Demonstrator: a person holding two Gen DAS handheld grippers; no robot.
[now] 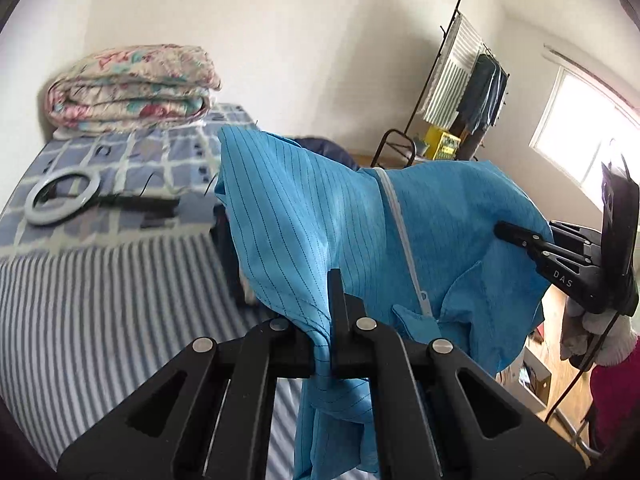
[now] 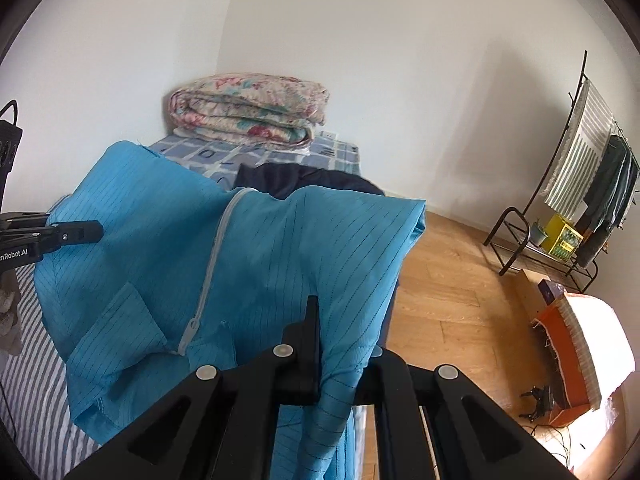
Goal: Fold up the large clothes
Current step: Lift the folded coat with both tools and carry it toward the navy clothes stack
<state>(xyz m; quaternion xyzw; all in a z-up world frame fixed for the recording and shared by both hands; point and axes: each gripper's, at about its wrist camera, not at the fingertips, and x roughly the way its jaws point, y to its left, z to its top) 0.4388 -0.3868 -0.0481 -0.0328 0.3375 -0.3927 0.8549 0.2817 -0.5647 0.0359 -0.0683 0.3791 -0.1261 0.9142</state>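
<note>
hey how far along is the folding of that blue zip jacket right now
Early stage. Done: the blue jacket is picked up, with the left tool and the right tool each shut on a bunch of its cloth. In hand: it hangs between them above the striped bed, zipper facing the cameras. Left: no neat fold shows yet; every fold remains, then setting it down.

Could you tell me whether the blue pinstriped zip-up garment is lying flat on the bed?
No, the blue pinstriped zip-up garment hangs in the air, pinched by the left gripper and the right gripper.
</note>
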